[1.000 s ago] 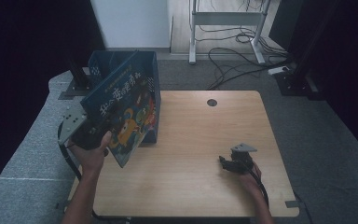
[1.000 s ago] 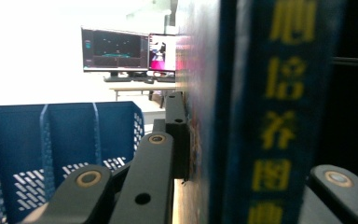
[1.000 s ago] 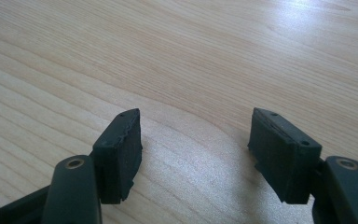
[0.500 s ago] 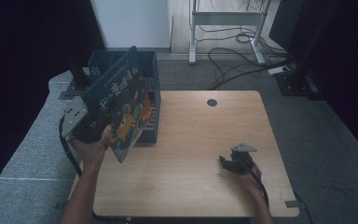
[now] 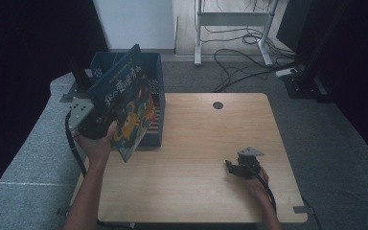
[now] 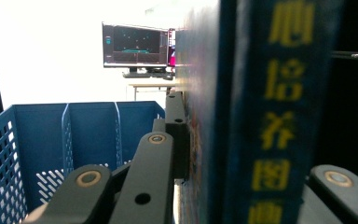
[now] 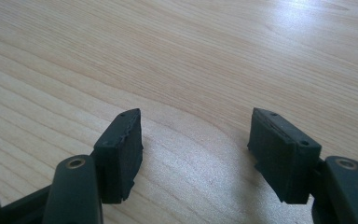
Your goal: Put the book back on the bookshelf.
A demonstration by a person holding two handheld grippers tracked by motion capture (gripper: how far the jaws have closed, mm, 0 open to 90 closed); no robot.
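Observation:
A picture book (image 5: 127, 108) with a dark blue cover and yellow lettering hangs tilted over the front of a blue slotted file rack (image 5: 157, 81) at the table's left edge. My left gripper (image 5: 103, 128) is shut on the book's lower part, a hand wrapped around it. In the left gripper view the book's spine (image 6: 272, 116) stands upright between the jaws, with the rack's dividers (image 6: 65, 135) beyond. My right gripper (image 5: 232, 166) rests low on the wooden table (image 5: 196, 139) at the front right. It stands open over bare wood (image 7: 196, 149), holding nothing.
A round cable hole (image 5: 217, 105) sits near the table's far edge. Grey padded flooring (image 5: 28, 158) lies to the left. A metal desk frame (image 5: 230, 21) and loose cables (image 5: 239, 62) are behind the table. A monitor (image 6: 135, 46) glows in the distance.
My left hand has carried the book to the left and back, and it now stands steeper over the rack. The right gripper has stayed put.

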